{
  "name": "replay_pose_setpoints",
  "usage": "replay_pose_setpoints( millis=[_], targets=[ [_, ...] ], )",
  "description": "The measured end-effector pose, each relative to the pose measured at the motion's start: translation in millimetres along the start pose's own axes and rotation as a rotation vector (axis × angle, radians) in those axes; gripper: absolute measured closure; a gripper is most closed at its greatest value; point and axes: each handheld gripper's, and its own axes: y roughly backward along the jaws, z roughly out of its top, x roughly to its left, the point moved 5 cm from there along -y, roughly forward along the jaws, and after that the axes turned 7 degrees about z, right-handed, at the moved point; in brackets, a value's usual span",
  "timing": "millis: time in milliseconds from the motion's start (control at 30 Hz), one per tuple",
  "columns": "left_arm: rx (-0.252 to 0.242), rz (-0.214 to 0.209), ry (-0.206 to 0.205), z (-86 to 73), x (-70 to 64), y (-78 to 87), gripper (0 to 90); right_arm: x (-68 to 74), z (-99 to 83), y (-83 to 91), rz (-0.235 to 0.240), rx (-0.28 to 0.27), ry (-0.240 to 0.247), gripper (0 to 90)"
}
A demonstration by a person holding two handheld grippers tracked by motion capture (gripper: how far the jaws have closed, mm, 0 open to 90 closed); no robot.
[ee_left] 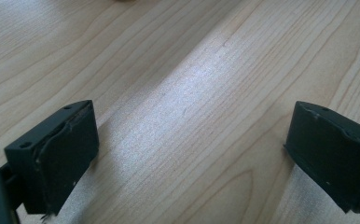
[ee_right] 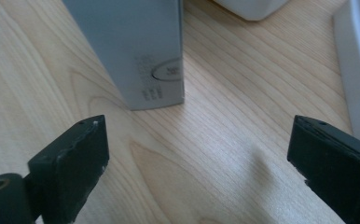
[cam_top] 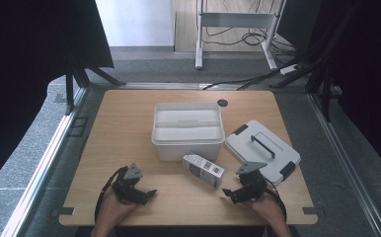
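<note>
High view: small carton [cam_top: 203,169] lying on its side on the wooden table [cam_top: 129,128], a little right of centre toward the near edge, touched by nothing. Just behind it, nearly touching, an open white storage box [cam_top: 188,129] at the table's middle. To the right of both, a white lid [cam_top: 263,150] with a dark handle, flat near the right edge and turned at an angle.

Right gripper [cam_top: 239,191] held low near the near edge, just right of the carton and apart from it, pointing toward it. Right gripper view: jaws spread wide with nothing between them, the carton's [ee_right: 136,51] grey end ahead on the bare wood, the lid's edge [ee_right: 357,70] at the right.

Left gripper [cam_top: 141,193] near the near edge toward the left, well apart from the carton. Left gripper view: jaws likewise wide apart over bare wood grain, gripping nothing.
</note>
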Motion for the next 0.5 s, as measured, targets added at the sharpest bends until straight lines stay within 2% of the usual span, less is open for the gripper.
replay_pose_setpoints(
  millis=[67,200,500],
  targets=[
    [0.000,0.000,0.000,0.0,0.0,0.0,2.1,2.3,6.2,0.5,0.017,0.029,0.010,5.1],
    [0.000,0.000,0.000,0.0,0.0,0.0,2.1,4.5,15.0,2.1,0.024,0.044,0.020,5.2],
    [-0.002,0.000,0.002,0.1,-0.1,-0.1,2.1,12.8,52.3,4.7,0.042,0.089,0.073,13.4]
  ],
)
